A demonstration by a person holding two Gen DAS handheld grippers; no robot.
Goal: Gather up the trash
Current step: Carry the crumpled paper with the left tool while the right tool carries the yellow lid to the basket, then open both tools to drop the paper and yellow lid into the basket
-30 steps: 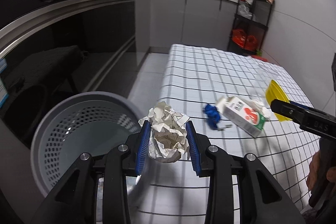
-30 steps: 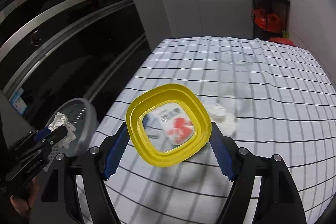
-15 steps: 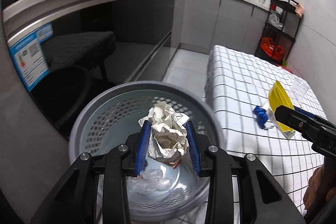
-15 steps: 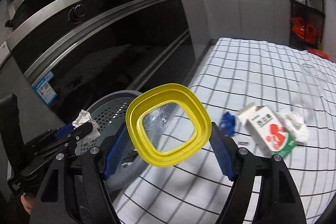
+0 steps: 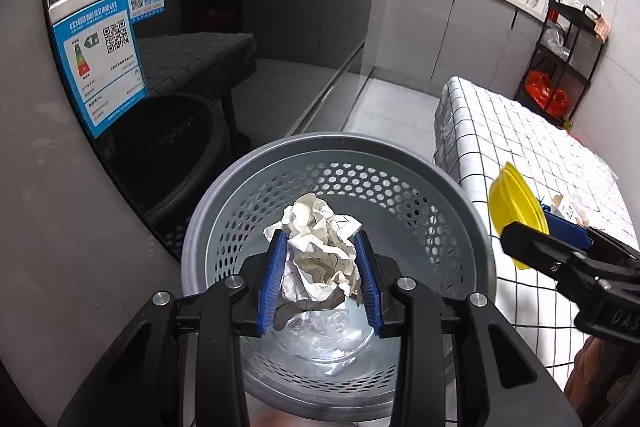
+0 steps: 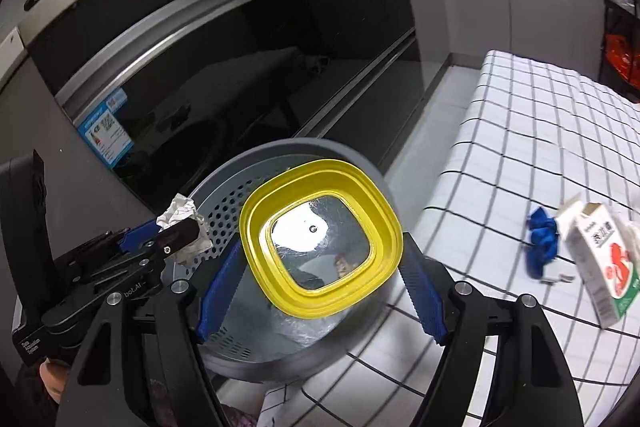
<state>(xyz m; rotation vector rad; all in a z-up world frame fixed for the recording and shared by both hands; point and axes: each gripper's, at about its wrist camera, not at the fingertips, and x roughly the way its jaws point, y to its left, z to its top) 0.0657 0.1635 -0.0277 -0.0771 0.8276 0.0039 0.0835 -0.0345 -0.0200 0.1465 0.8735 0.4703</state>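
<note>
the left gripper has its jaws closed narrowly on a crumpled paper ball, the blue pads pressing it from both sides. the ball hangs over the mouth of a grey perforated trash basket, which stands on the floor just left of the tabletop with its white cloth of black checks. clear crinkled plastic lies at the bottom of the basket.

the right gripper has its jaws set wide and clamped on a yellow square lid with a clear window in its middle. in the right wrist view the lid sits over the near right part of the basket's rim; in the left wrist view it shows edge-on at the basket's right, by the tabletop's near left edge.

farther right on the tabletop lie a blue crumpled scrap and, just beside it, a white carton with red and green print, lying on its side. dark glass-fronted kitchen appliances line the left.
</note>
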